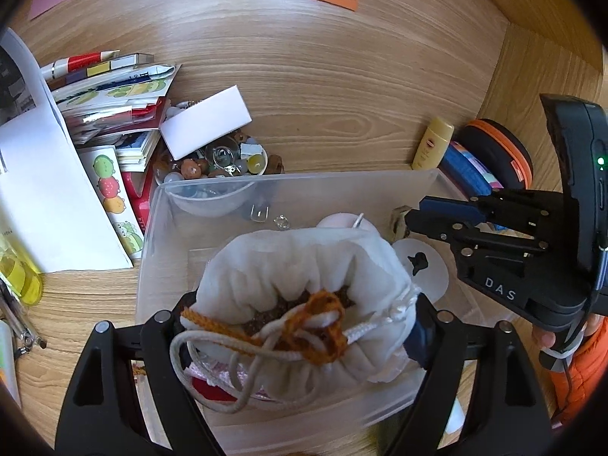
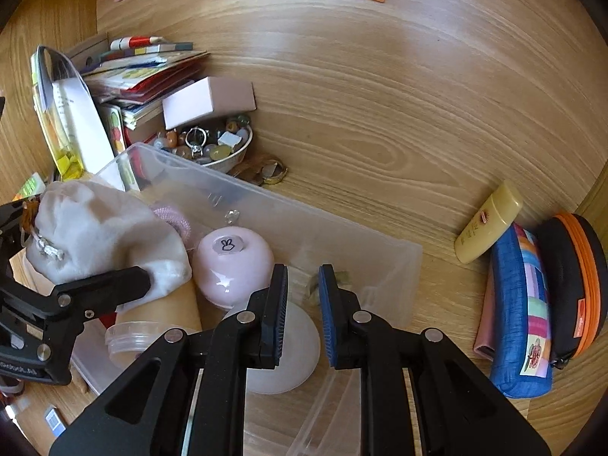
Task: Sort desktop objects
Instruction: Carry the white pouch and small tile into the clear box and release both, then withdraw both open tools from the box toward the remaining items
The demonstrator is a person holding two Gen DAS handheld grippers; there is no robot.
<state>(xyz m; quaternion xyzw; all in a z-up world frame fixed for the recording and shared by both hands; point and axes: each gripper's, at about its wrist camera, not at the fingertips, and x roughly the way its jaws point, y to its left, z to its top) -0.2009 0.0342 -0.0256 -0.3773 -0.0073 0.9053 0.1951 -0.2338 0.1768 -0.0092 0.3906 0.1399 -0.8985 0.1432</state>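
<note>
A white drawstring pouch (image 1: 304, 262) with orange and white cords sits between the fingers of my left gripper (image 1: 304, 304), which is shut on it just above a clear plastic box (image 1: 342, 186). From the right wrist view the pouch (image 2: 95, 228) rests at the left end of the box (image 2: 304, 212), beside a pink round jar (image 2: 231, 266). My right gripper (image 2: 302, 277) hangs over the box's near side with its blue pads nearly together and nothing between them. A white domed lid (image 2: 300, 345) lies below it.
A bowl of beads and rings (image 2: 212, 144) stands behind the box, next to a white card box (image 2: 209, 102) and a stack of books (image 1: 114, 106). A yellow bottle (image 2: 490, 224), a blue pencil case (image 2: 520, 315) and an orange-edged case (image 2: 581, 285) lie on the right.
</note>
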